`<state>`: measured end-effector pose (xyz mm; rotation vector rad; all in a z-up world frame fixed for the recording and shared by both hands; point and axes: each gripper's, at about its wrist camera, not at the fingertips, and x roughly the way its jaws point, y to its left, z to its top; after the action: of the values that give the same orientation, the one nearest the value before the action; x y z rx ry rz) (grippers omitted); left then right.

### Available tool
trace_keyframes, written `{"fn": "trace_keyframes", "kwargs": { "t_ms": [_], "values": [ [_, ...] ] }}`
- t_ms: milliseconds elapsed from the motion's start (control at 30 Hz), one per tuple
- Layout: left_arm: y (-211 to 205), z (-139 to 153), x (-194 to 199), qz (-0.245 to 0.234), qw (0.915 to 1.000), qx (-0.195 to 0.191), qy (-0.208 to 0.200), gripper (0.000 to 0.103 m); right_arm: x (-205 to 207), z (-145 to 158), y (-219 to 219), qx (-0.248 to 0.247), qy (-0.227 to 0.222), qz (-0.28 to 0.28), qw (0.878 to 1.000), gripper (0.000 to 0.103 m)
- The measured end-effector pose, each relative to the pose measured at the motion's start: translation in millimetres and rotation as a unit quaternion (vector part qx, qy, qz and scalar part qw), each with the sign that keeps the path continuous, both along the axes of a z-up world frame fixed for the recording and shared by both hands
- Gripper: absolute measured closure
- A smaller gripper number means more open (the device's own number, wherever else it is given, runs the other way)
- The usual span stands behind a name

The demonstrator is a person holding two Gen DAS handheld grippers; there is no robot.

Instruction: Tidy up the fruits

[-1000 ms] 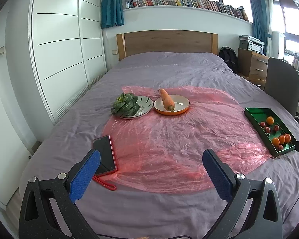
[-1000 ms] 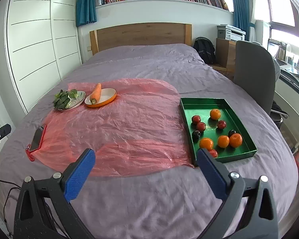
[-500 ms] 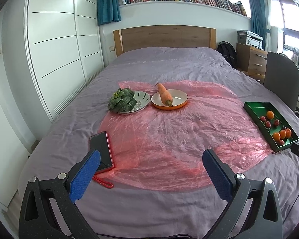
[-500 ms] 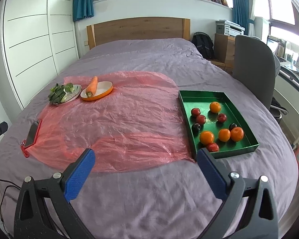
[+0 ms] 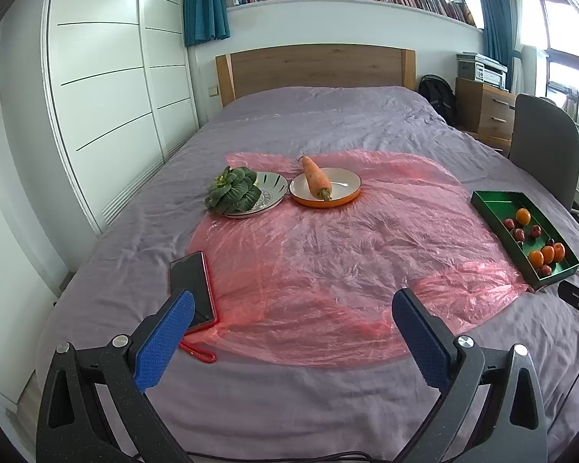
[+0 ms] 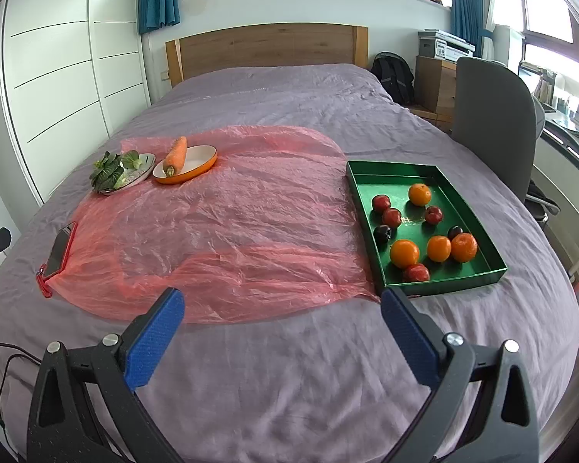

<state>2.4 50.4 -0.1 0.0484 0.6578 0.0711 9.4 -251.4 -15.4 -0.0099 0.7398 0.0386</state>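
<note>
A green tray [image 6: 459, 208] on the right of the bed holds several oranges [image 6: 404, 253] and dark red fruits [image 6: 391, 217]; it also shows in the left wrist view [image 5: 494, 202]. An orange plate [image 6: 202, 162] carries a carrot [image 6: 175, 155]. A patterned plate [image 6: 143, 171] carries leafy greens [image 6: 106, 171]. My right gripper [image 6: 281, 324] is open and empty over the near bed edge, just short of the tray. My left gripper [image 5: 291, 324] is open and empty near the phone.
A pink plastic sheet [image 6: 220, 223] covers the middle of the purple bed [image 6: 289, 88]. A phone in a red case [image 5: 192, 289] lies at the sheet's left edge. A grey chair [image 6: 490, 115] and a wooden dresser [image 5: 482, 112] stand to the right.
Both grippers have drawn back and risen slightly, so the plates and tray look a little farther off. Nothing on the bed has moved. Both grippers stay open.
</note>
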Motion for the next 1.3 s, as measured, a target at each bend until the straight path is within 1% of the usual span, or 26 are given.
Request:
{"fn": "trace_keyframes", "kwargs": {
  "t_ms": [433, 767, 1033, 1300],
  "values": [
    [-5.5, -2.3, -1.6, -0.014, 0.9999, 0.003, 0.000, 0.002, 1.4, -3.2, -0.2, 0.000, 0.003, -0.001, 1.000, 0.000],
    [-9.0, -6.4, 2.2, -0.021, 0.9997, 0.009, 0.011, 0.002, 3.1, -4.9, -1.5, 0.001, 0.003, -0.003, 1.000, 0.000],
    [-25.4, -4.5, 5.6, -0.041, 0.9990, 0.015, 0.012, 0.002, 3.9, -5.1, -7.2, 0.000, 0.002, -0.007, 1.000, 0.000],
    [-47.4, 0.0, 12.3, -0.061, 0.9981, 0.009, 0.007, 0.002, 2.1, 1.8, -18.2, 0.000, -0.002, -0.017, 1.000, 0.000]
  ]
}}
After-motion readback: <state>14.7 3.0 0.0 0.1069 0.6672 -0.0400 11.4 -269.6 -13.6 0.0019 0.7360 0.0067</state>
